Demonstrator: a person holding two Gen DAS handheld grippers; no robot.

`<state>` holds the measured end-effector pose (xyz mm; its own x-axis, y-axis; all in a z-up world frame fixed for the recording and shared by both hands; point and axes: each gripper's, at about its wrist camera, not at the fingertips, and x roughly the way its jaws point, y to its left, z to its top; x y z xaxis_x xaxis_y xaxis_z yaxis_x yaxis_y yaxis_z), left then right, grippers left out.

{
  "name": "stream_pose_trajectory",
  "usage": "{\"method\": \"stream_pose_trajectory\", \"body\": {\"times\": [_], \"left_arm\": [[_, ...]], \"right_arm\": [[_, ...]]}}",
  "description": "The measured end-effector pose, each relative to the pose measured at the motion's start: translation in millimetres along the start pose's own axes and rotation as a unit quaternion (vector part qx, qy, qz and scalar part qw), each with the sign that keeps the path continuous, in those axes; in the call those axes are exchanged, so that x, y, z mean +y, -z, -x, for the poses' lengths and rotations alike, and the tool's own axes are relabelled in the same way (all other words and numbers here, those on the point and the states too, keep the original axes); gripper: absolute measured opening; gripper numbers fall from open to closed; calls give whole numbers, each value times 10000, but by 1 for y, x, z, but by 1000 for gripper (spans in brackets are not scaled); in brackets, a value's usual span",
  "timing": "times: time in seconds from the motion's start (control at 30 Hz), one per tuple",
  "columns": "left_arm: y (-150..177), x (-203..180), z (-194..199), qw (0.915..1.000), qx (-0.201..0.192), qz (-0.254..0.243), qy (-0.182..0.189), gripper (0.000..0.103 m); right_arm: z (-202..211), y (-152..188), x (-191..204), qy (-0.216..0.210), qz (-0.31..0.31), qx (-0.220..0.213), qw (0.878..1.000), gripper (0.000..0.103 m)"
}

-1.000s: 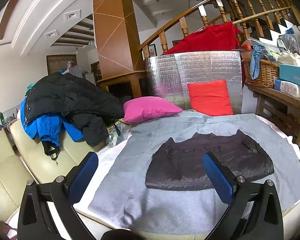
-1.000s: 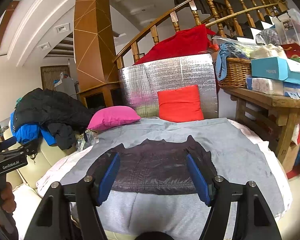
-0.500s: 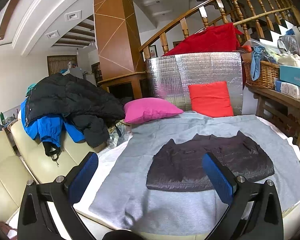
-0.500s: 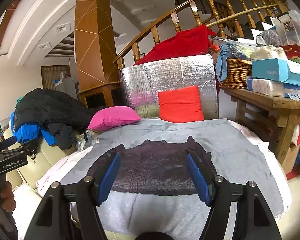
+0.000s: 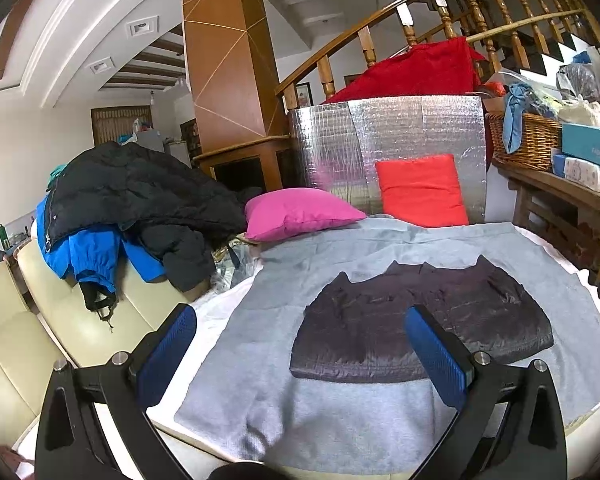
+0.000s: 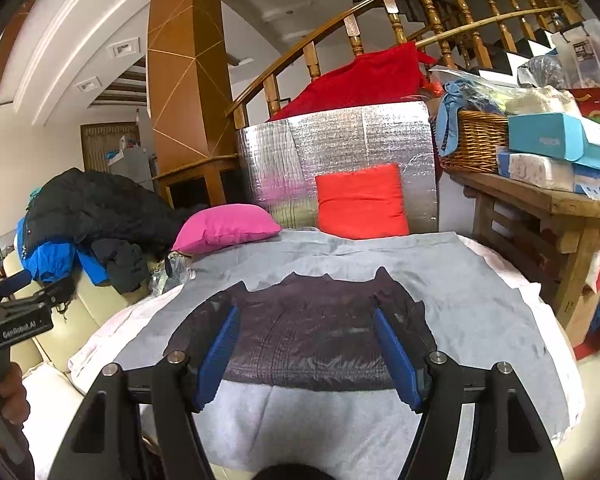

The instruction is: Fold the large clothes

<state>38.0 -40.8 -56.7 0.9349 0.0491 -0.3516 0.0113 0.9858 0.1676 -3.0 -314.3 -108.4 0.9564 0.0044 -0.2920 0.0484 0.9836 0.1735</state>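
A dark, shiny jacket (image 5: 412, 320) lies folded into a compact shape on a grey cloth (image 5: 340, 412) that covers the table. It also shows in the right wrist view (image 6: 312, 332). My left gripper (image 5: 300, 316) is open and empty, held above the table's near left edge, short of the jacket. My right gripper (image 6: 306, 318) is open and empty, held above the jacket's near edge. The left gripper's body (image 6: 16, 316) shows at the far left of the right wrist view.
A cream sofa (image 5: 72, 312) at the left carries a pile of black and blue coats (image 5: 120, 208). A pink cushion (image 5: 296, 212), a red cushion (image 5: 420, 190) and a silver foil board (image 5: 388, 140) stand behind the table. A wooden shelf (image 6: 540, 208) with a basket and boxes stands at the right.
Almost nothing has changed. Both grippers stay open and nearly still, and the jacket lies as before.
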Motion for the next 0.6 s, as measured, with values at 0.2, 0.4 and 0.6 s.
{"method": "stream_pose_trajectory", "body": {"times": [0.2, 0.4, 0.6], "left_arm": [[-1, -1, -18, 9998, 198, 13, 21, 103], [2, -4, -43, 9992, 383, -74, 68, 103], [52, 5, -156, 9707, 2191, 612, 781, 103]], "right_arm": [[-14, -2, 1, -25, -66, 86, 9999, 72], [-43, 3, -4, -62, -135, 400, 9991, 72], [-120, 54, -75, -497, -1583, 1716, 9711, 72]]}}
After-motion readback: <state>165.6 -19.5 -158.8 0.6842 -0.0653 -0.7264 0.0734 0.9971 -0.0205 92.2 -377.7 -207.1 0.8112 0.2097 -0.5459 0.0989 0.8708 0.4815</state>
